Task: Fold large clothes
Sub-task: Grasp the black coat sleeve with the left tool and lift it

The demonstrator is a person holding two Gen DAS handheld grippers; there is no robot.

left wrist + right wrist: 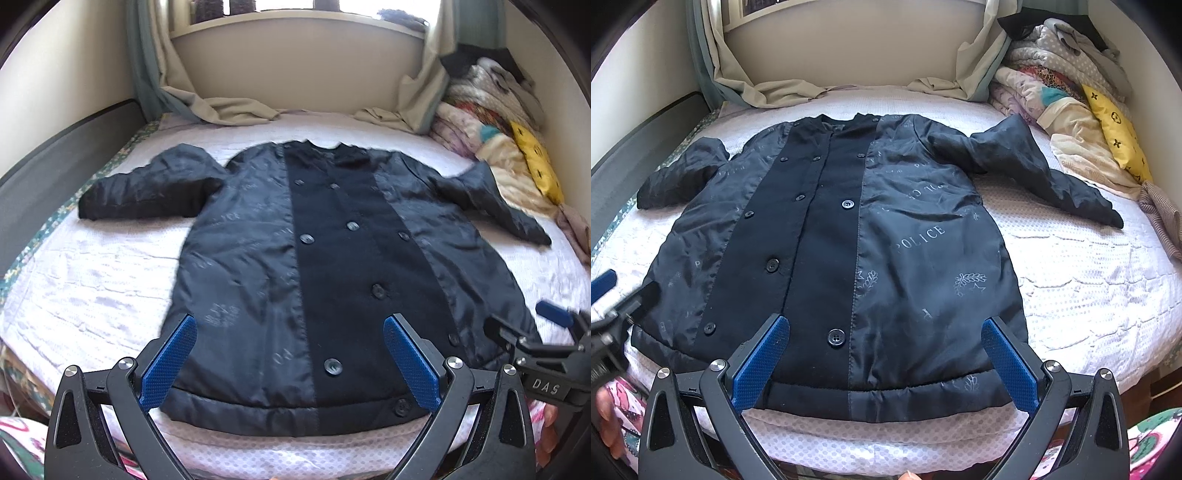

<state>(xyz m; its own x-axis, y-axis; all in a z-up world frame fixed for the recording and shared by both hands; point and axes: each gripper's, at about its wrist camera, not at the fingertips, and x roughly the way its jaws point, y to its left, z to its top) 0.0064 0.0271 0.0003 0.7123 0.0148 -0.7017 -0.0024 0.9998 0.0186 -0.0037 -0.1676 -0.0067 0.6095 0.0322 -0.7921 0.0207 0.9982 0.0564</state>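
The dark coat lies spread on the bed, its hem just ahead of the left tool and right tool, both wide open, holding nothing.

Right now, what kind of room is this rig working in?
Most likely a bedroom. A dark coat lies spread on a bed with a white textured cover, a window with curtains sits behind it, and folded bedding is piled at the far right.
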